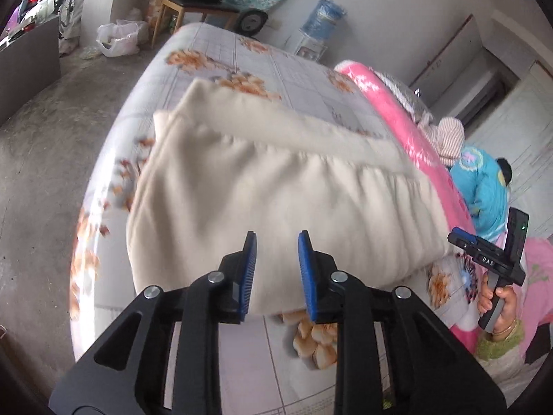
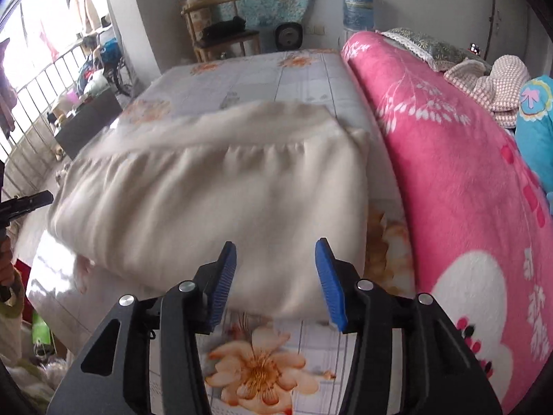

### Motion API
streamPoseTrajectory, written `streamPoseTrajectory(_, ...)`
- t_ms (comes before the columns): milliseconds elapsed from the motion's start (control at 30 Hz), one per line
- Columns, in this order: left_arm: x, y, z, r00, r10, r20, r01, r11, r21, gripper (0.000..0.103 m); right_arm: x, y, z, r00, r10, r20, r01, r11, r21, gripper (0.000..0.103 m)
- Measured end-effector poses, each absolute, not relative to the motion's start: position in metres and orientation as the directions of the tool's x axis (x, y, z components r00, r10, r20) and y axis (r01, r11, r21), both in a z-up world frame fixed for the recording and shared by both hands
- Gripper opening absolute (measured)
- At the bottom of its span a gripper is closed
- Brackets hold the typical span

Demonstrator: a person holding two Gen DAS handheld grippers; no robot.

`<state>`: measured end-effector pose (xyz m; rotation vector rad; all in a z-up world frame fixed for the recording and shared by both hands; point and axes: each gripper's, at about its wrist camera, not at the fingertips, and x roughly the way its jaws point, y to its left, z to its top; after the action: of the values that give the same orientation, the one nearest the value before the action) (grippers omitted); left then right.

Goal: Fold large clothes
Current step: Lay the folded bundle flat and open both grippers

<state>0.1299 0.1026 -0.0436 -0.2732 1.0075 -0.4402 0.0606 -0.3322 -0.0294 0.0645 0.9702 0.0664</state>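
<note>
A cream garment [image 1: 269,186] lies folded in layers on the flower-print bed sheet [image 1: 276,69]; it also shows in the right wrist view [image 2: 214,200]. My left gripper [image 1: 277,242] is open and empty, just above the garment's near edge. My right gripper [image 2: 275,252] is open and empty, over the garment's near edge on the sheet [image 2: 262,72]. The right gripper's body also shows in the left wrist view [image 1: 497,259], held in a hand at the bed's right side. A tip of the left gripper shows at the left edge of the right wrist view [image 2: 27,204].
A pink blanket [image 2: 449,159] is heaped along the bed's right side, with a checked cloth [image 2: 490,79] and a turquoise item [image 2: 535,131] beyond it. A wooden chair [image 2: 221,34] and a water bottle [image 2: 357,7] stand at the far wall. A railing [image 2: 38,97] is at the left.
</note>
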Motion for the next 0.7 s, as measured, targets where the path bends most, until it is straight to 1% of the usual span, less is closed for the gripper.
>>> streamPoseTrajectory(67,0.121,0.099,-0.067,0.433,-0.412,-0.802,0.188,0.911,-0.367,0.027,0.053,-0.338,-0.056,0.517,0.025,-0.856,0.022,0.999,0.043,0.053)
streamPoseTrajectory(100,0.116,0.101,-0.066,0.456,-0.404,-0.793,0.181,0.915,-0.362,0.027,0.048,-0.341,-0.057,0.522,0.034,-0.852,0.041,0.997,0.065,0.053)
streamPoseTrajectory(133,0.11,0.101,-0.059,0.479,-0.366,-0.798,0.166,0.93,-0.327,0.027,0.042,-0.344,-0.051,0.528,0.034,-0.848,0.067,0.994,0.082,0.053)
streamPoseTrajectory(167,0.104,0.102,-0.049,0.508,-0.336,-0.793,0.163,0.942,-0.294,0.03,0.037,-0.344,-0.044,0.527,0.019,-0.85,0.093,0.992,0.08,0.055)
streamPoseTrajectory(200,0.096,0.101,-0.038,0.547,-0.323,-0.772,0.173,0.946,-0.273,0.038,0.031,-0.343,-0.036,0.535,0.0,-0.845,0.114,0.991,0.072,0.055)
streamPoseTrajectory(267,0.081,0.099,-0.02,0.599,-0.312,-0.738,0.189,0.95,-0.248,0.046,0.022,-0.34,-0.029,0.552,0.004,-0.834,0.111,0.991,0.079,0.056)
streamPoseTrajectory(333,0.072,0.093,-0.01,0.606,-0.313,-0.732,0.205,0.95,-0.236,0.051,0.013,-0.332,-0.023,0.561,0.012,-0.828,0.104,0.991,0.084,0.057)
streamPoseTrajectory(367,0.067,0.088,-0.006,0.606,-0.31,-0.732,0.212,0.95,-0.227,0.057,0.01,-0.326,-0.02,0.563,0.014,-0.826,0.098,0.992,0.083,0.058)
streamPoseTrajectory(400,0.063,0.084,-0.001,0.608,-0.311,-0.73,0.22,0.95,-0.222,0.063,0.005,-0.318,-0.016,0.569,0.022,-0.822,0.088,0.992,0.088,0.063)
streamPoseTrajectory(433,0.058,0.08,0.003,0.612,-0.314,-0.726,0.23,0.949,-0.216,0.066,0.001,-0.31,-0.01,0.582,0.04,-0.812,0.075,0.992,0.102,0.067)
streamPoseTrajectory(467,0.05,0.074,0.007,0.62,-0.313,-0.719,0.24,0.949,-0.206,0.072,-0.003,-0.302,-0.004,0.594,0.052,-0.803,0.065,0.992,0.112,0.075)
streamPoseTrajectory(500,0.046,0.065,0.011,0.63,-0.307,-0.713,0.243,0.95,-0.195,0.078,-0.008,-0.293,0.001,0.611,0.058,-0.79,0.052,0.992,0.114,0.08)
streamPoseTrajectory(567,0.035,0.053,0.02,0.66,-0.28,-0.697,0.236,0.958,-0.162,0.085,-0.017,-0.276,0.009,0.634,0.057,-0.771,0.032,0.995,0.099,0.084)
streamPoseTrajectory(667,0.024,0.037,0.031,0.694,-0.265,-0.67,0.236,0.962,-0.137,0.09,-0.026,-0.251,0.021,0.661,0.043,-0.749,0.011,0.998,0.067,0.088)
streamPoseTrajectory(700,0.022,0.033,0.034,0.701,-0.258,-0.665,0.233,0.964,-0.129,0.091,-0.029,-0.245,0.024,0.671,0.048,-0.74,0.003,0.998,0.067,0.09)
